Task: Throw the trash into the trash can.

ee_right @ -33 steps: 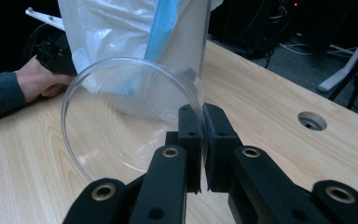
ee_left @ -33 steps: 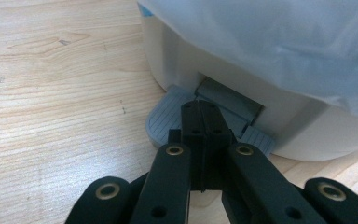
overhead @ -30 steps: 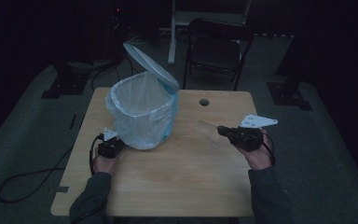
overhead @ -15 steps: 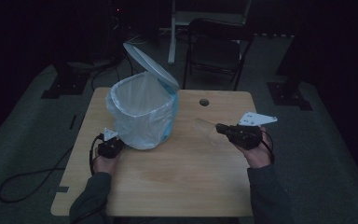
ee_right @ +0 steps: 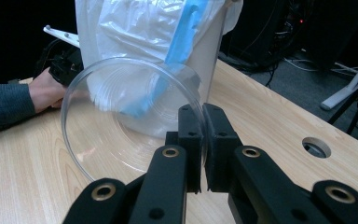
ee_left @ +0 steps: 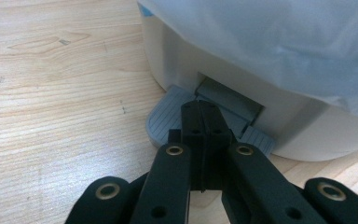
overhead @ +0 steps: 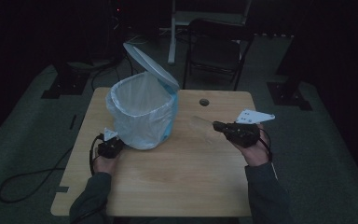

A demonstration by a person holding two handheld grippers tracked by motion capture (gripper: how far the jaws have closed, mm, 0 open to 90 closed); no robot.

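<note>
The clear plastic lid (ee_right: 130, 116) stands on edge, its rim clamped in my right gripper (ee_right: 200, 140), just ahead of which rises the lined pedal bin (overhead: 142, 112). My left gripper (ee_left: 200, 121), jaws clenched on nothing, presses the grey pedal (ee_left: 165, 116) at the bin's foot on the surface (overhead: 168, 182).

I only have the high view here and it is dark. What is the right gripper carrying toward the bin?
Observer: A clear round plastic lid, pinched at its rim by the right gripper.
Reviewer: And the left gripper, why is it low by the bin?
Observer: The left gripper, fingers shut, rests on the grey foot pedal at the base of the bin.
Reviewer: Bin lined?
Observer: Yes, a translucent bag hangs over its rim.
</note>
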